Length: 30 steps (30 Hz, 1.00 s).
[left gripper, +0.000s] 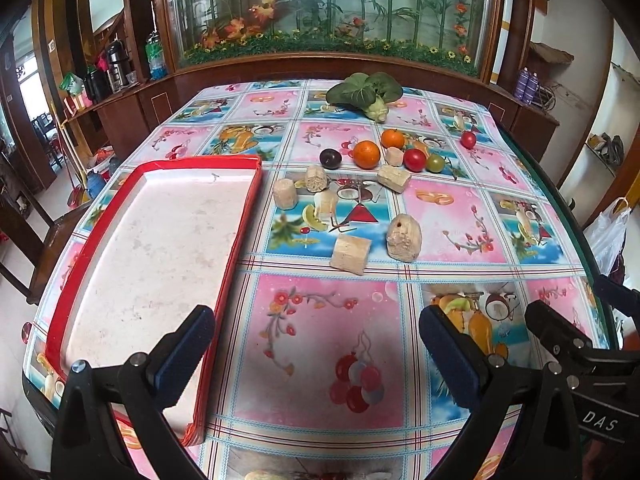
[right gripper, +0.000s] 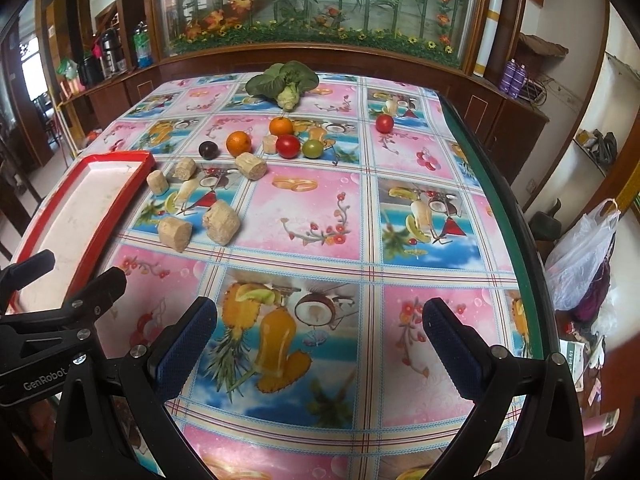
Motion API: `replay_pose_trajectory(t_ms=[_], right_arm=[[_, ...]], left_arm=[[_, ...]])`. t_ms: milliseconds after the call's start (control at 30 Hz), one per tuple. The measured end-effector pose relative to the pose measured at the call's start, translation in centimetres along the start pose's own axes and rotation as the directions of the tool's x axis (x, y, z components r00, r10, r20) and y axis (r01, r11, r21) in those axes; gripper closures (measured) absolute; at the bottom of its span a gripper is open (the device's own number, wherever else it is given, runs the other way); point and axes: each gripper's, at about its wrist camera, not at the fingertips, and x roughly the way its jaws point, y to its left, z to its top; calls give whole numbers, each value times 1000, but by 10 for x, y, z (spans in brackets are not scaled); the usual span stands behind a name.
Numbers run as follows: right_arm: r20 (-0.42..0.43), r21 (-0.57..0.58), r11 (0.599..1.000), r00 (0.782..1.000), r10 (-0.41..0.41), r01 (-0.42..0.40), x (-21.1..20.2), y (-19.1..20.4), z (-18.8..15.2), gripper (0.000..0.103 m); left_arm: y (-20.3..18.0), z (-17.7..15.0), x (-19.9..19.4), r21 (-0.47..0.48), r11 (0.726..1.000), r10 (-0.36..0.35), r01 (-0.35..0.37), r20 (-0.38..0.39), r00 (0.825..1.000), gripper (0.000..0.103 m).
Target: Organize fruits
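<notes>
Patterned tablecloth (left gripper: 320, 320) beneath left gripper (left gripper: 316, 356) and right gripper (right gripper: 320, 344), both level, wide, seemingly empty.

A wide-open right gripper (right gripper: 320, 344) hovers empty over a colourful patterned tablecloth (right gripper: 420, 208). Beyond it lie two oranges (right gripper: 239, 143), tomatoes (right gripper: 288, 146), a dark plum (right gripper: 209, 149) and pale cut chunks (right gripper: 221, 222). A red-rimmed tray (right gripper: 120, 158) sits at left.

A: Left gripper (left gripper: 316, 354)?
B: Black frame, silver screws, blue textured fingers (left gripper: 186, 354).
A: Right gripper (right gripper: 320, 346)?
B: Same build; white "DAS" on it, "GenRobot" on the left one.
</notes>
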Motion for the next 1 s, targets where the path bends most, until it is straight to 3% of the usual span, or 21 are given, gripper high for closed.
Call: replay_pose_trajectory(t_ms=[567,1000], right_arm=[[-8,14,1000,1000,-4,4,2,-3,-2,0],[-14,17,1000,1000,-3,3,5,-4,-2,0]], left_arm=[[-5,-4,-2,26,999,27,-28,47,999,0],[-2,-3,4,14,1000,3,-3,-15,1000,0]])
